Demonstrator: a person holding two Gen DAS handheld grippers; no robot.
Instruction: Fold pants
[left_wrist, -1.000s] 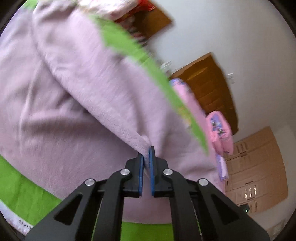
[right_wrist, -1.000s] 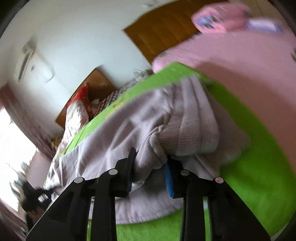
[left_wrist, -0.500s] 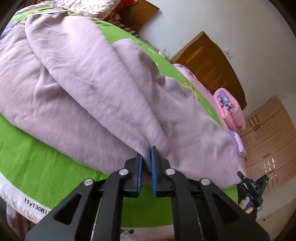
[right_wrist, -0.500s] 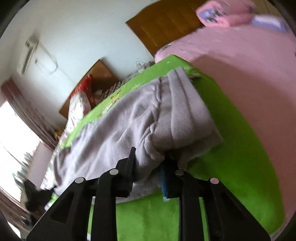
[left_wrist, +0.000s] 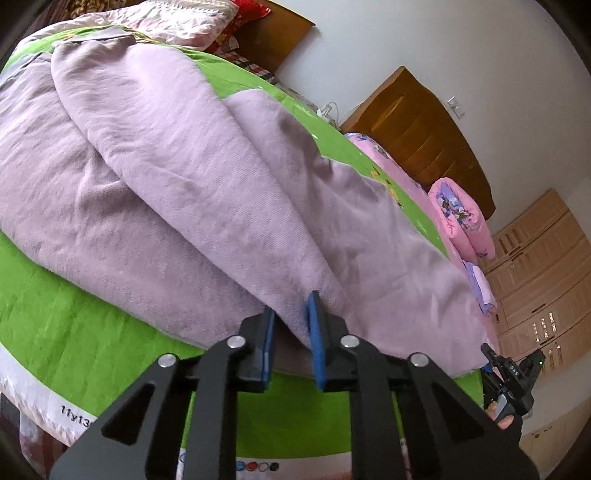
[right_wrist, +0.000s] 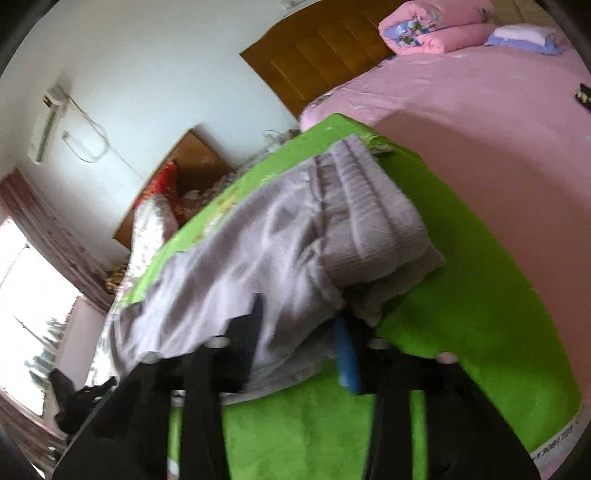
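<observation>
Pants (left_wrist: 207, 192) lie lengthwise on the green mat (left_wrist: 74, 332), one leg laid over the other, so the first lengthwise fold looks done. Hem ends sit at my left gripper (left_wrist: 291, 325); the ribbed waistband (right_wrist: 369, 221) sits at my right gripper (right_wrist: 299, 332).

Left: jaws have just been opening, now a narrow gap. A fold of leg fabric is between the pads; it touches the right-hand pad, while the other pad seems to stand off. I judge the grip let go, or nearly so.

Right: jaws have just been opening too, wider than the left. Bunched cloth below the waistband lies between them. View is blurred, so I cannot tell whether the pads press on it.

Done: legs stacked, garment down on the mat.
Left: the crosswise fold or folds, hem toward waistband. Waist end is rumpled; probably needs smoothing first.
</observation>
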